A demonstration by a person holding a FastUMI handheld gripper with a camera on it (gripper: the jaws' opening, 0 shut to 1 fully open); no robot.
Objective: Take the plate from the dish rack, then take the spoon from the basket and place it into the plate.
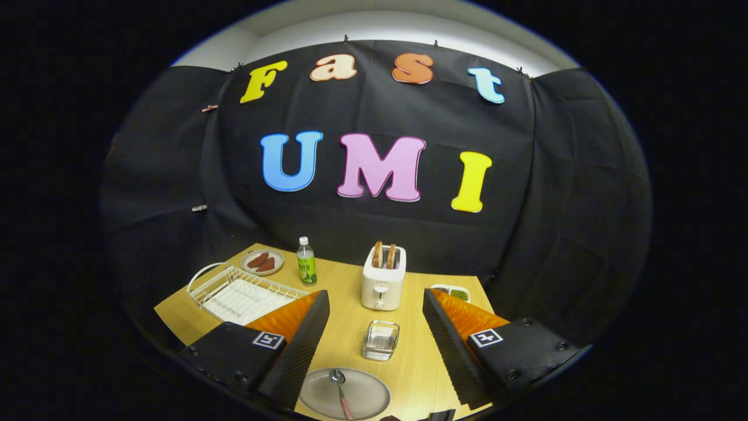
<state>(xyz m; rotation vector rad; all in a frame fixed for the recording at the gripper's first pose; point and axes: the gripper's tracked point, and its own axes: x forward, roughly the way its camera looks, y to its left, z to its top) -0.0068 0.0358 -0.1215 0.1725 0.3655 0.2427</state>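
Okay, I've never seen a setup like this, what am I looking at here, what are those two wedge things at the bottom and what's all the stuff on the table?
The two wedges are the fingers of a handheld gripper; a person carries it, and the camera rides on it, looking forward. The fingers are open and hold nothing. Between them on the wooden table lies a plate with a spoon in it. Just ahead sits a small clear basket, then a toaster with bread. Further off are a white dish rack, a bottle and a small plate of food.
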